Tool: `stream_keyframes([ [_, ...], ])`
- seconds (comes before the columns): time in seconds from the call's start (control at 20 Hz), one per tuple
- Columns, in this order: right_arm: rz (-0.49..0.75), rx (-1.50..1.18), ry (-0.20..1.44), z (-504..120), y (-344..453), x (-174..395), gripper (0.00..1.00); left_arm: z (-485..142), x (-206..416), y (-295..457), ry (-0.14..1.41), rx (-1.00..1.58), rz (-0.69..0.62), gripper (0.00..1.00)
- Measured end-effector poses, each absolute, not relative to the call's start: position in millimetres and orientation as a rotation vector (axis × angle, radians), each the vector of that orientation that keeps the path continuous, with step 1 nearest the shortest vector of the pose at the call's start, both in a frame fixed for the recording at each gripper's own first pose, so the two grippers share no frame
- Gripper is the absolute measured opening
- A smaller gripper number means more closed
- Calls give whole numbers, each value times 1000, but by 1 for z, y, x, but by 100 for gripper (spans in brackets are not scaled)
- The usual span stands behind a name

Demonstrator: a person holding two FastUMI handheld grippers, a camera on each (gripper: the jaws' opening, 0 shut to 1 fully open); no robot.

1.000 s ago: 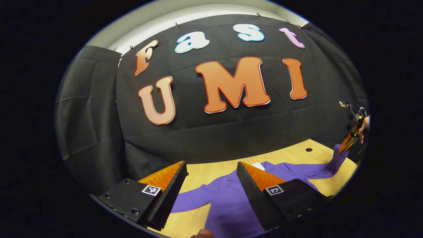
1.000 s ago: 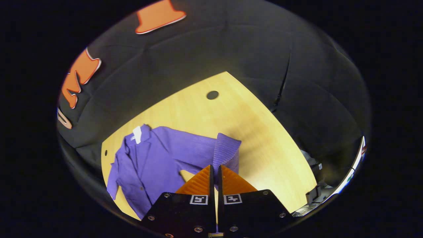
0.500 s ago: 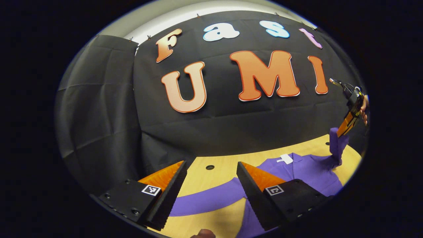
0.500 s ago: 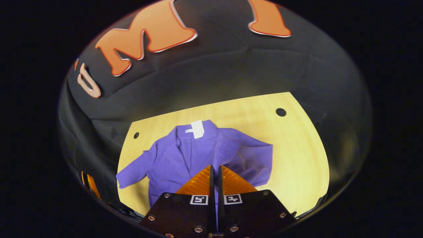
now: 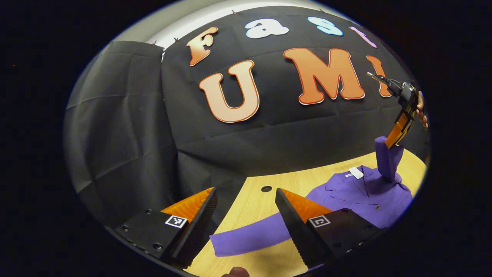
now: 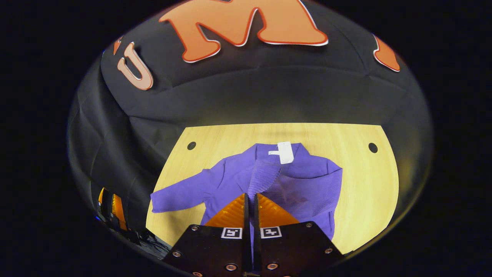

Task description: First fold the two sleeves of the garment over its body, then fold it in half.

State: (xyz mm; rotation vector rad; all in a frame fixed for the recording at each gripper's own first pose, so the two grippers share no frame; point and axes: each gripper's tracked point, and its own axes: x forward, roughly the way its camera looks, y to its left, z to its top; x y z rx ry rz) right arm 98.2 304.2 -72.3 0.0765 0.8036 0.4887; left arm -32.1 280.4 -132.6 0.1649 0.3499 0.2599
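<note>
Purple garment (image 6: 230, 181) lies flat on the wooden worktop (image 6: 357, 184), collar and white tag (image 6: 285, 152) toward the far edge by the black cloth wall (image 6: 246, 96), between the two round holes (image 6: 191, 146) near the far corners. Right gripper (image 6: 250, 204) is clenched on the right sleeve (image 6: 265, 177): both fingers pinch the ribbed cuff end, fabric runs up into the narrow slit between them. That sleeve is lifted off the worktop and hangs over the garment's chest, just below the collar; its upper part drapes across the right shoulder area toward the right edge. In the left gripper view the same right gripper (image 5: 394, 138) sits high at the right, held by a hand (image 5: 421, 111), with the sleeve (image 5: 386, 159) hanging nearly vertical from it down onto the garment body (image 5: 361, 192). Left gripper (image 5: 246, 200) is released, fingers wide apart, nothing between them, hovering above the near-left part of the worktop (image 5: 253, 204). Left sleeve (image 5: 250, 238) lies flat and stretched out toward the left edge, unfolded, passing under the gap between the left fingers; contact can't be confirmed. In the right gripper view the left gripper (image 6: 109, 207) shows at the left edge, beyond the left sleeve's cuff (image 6: 161, 202).
</note>
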Motion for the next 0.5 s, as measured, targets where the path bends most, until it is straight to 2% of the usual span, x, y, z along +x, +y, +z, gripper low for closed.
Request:
stream_keyframes([
  [0.25, 584, 87, 830, -83, 359, 74, 6, -150, -34, 311, 392, 156, 307, 99],
  [0.35, 634, 121, 793, -69, 371, 67, 21, -157, -36, 317, 411, 150, 316, 99],
  [0.4, 646, 135, 769, -62, 374, 68, 41, -162, -36, 319, 420, 147, 319, 99],
  [0.45, 650, 145, 734, -56, 372, 70, 47, -166, -36, 321, 431, 147, 323, 99],
  [0.5, 634, 138, 667, -39, 361, 76, 60, -170, -34, 325, 451, 142, 325, 99],
])
